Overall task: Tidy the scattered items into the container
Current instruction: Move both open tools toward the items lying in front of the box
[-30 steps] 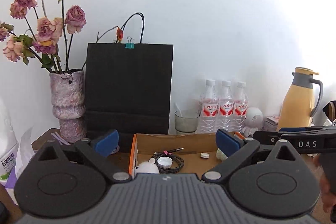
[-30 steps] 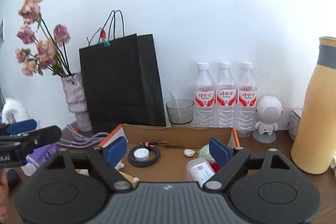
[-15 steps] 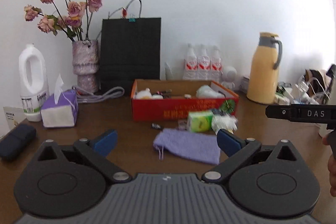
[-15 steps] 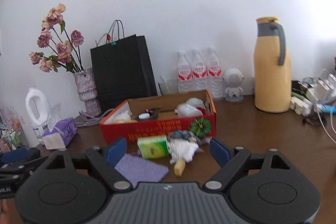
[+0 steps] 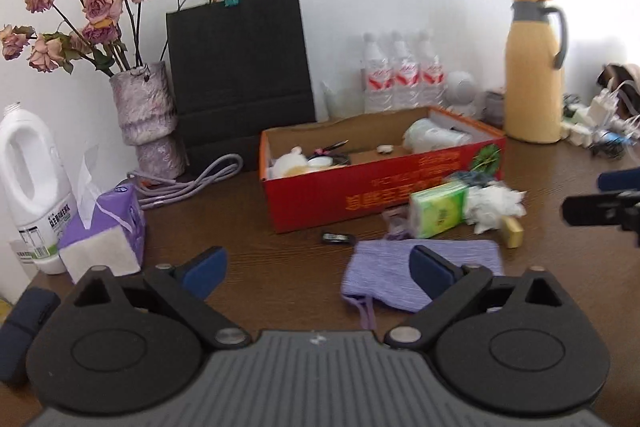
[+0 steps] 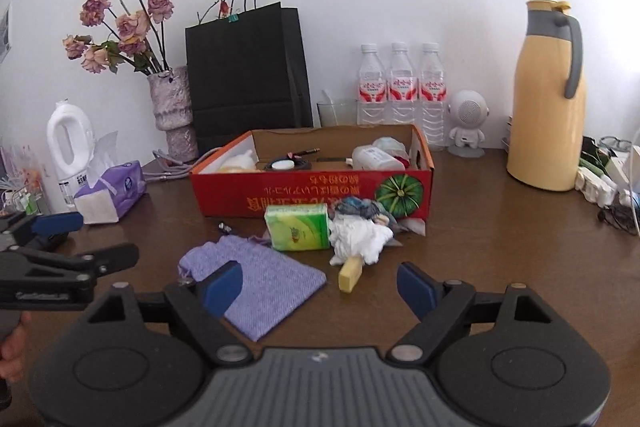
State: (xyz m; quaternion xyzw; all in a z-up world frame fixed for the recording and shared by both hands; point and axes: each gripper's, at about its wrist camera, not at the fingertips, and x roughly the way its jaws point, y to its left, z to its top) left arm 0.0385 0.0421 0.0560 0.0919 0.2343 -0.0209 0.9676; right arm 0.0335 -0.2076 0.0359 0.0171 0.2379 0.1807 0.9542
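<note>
Above the bench (image 6: 500, 247), both hand-held grippers empty
Left hand-held gripper (image 5: 318, 265), jaws spread but just narrowing, and right hand-held gripper (image 6: 320, 285), spread wide, hover over the purple pouch (image 6: 260, 283); beyond lies the red box (image 6: 312, 189).

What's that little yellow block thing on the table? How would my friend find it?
Start at the red cardboard box in the middle of the brown table. In front of it lies a crumpled white wad, right of a green tissue pack. The small yellow block pokes out from under that wad, towards the camera: the only hard, pale yellow piece there.
</note>
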